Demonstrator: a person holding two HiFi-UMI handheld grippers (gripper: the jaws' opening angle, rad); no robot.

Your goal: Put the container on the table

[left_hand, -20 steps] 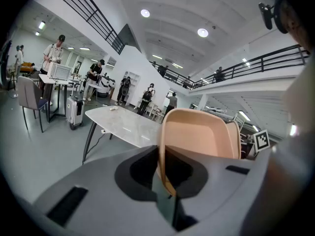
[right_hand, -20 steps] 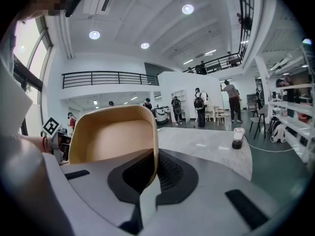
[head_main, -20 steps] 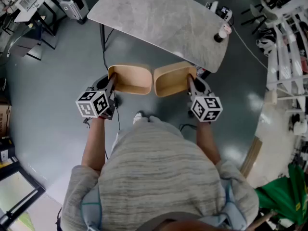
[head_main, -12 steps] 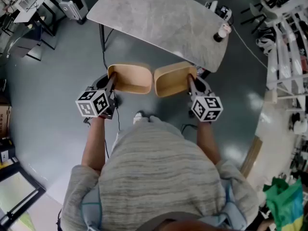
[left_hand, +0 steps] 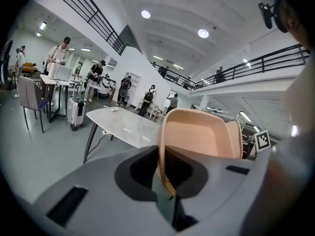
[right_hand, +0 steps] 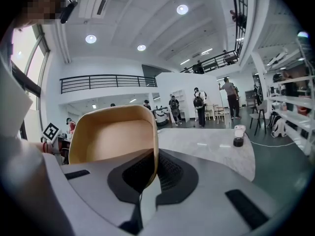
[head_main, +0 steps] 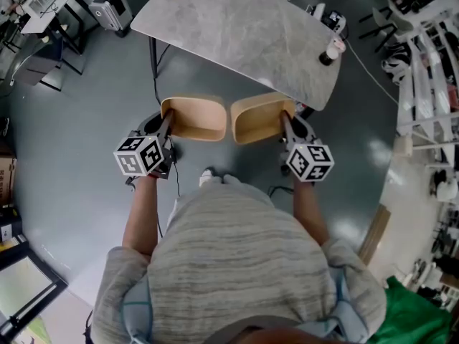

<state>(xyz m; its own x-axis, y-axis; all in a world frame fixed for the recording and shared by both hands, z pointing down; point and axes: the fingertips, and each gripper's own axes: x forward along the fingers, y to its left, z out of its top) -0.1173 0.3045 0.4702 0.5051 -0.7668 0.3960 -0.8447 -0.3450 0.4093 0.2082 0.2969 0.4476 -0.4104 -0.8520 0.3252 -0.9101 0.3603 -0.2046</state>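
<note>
Gripper views: left gripper [left_hand: 165, 167] pinches tan rounded paper container [left_hand: 202, 136] wall, right gripper [right_hand: 147, 180] pinches second tan container [right_hand: 115, 136]. Head view alone shows both just short of grey marbled table [head_main: 237, 27].

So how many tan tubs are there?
2. The left tub is clamped by its rim in the left gripper. The right tub is in the right gripper. Both are held short of the table. None seems hidden.
</note>
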